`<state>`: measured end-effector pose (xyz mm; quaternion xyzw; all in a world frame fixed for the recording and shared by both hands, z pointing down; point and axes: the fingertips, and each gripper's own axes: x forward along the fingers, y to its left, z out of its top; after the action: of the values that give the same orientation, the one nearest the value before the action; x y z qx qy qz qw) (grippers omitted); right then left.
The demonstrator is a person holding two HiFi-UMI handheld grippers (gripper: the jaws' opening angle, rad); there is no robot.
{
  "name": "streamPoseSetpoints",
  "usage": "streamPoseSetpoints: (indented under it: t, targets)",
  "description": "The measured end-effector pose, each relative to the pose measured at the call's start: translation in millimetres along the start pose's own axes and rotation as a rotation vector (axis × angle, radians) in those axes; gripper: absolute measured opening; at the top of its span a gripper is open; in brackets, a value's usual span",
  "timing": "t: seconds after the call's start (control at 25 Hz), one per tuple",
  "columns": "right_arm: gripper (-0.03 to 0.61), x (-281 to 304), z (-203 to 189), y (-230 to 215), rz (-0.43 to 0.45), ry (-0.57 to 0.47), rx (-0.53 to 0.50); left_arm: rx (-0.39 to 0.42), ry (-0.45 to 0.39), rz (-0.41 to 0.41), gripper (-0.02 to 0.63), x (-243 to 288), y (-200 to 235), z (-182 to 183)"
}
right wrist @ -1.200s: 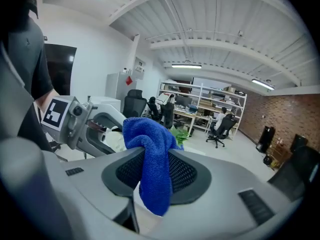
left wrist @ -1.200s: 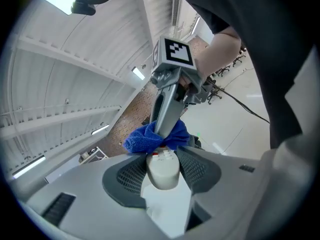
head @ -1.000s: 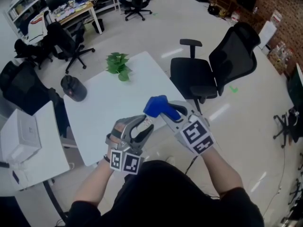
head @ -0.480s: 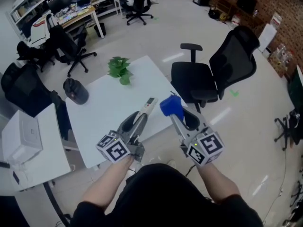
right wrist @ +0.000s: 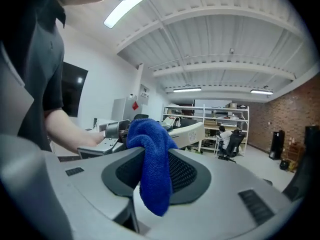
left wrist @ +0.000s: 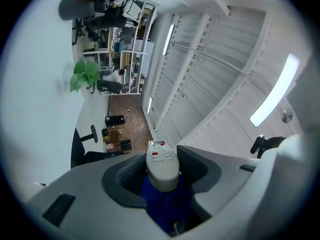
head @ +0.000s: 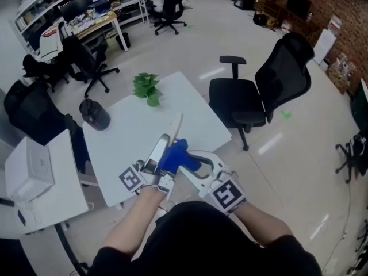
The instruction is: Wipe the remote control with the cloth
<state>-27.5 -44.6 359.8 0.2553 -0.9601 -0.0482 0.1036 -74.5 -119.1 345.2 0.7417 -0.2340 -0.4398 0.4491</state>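
My cloth (right wrist: 150, 149): fuzzy blue microfibre, matt. My remote control (left wrist: 161, 170): smooth lt-grey plastic w/ slight sheen. The table (head: 126, 137): smooth, white.

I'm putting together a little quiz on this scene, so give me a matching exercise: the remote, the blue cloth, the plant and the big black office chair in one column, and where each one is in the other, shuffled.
Column one:
1. remote
2. cloth
3. plant
4. office chair

Column two:
A. on the floor beside the table
B. clamped in the left claw
C. at the table's far end
D. clamped in the right claw

Pairs: 1-B, 2-D, 3-C, 4-A
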Motion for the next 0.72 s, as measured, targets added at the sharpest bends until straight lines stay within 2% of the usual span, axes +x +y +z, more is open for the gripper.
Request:
streamPoseSetpoints:
  t: [0.16, 0.44, 0.56, 0.72]
  targets:
    - [0.135, 5, 2, -3, 0.002, -0.008, -0.02, -0.014, 0.053, -0.011, 0.196, -3, -2, -11]
    - [0.135, -6, 15, -56, -0.125, -0.06, 0.007, -0.05, 0.17, -0.092, 0.196, -10, -14, -36]
    - [0.135, -12, 22, -82, -0.178, -0.079, 0.011, -0.054, 0.181, -0.101, 0.196, -11, -15, -40]
    - [0.135, -26, 40, -98, -0.227, -0.151, 0.019, -0.051, 0.151, -0.102, 0.196, -12, -14, -34]
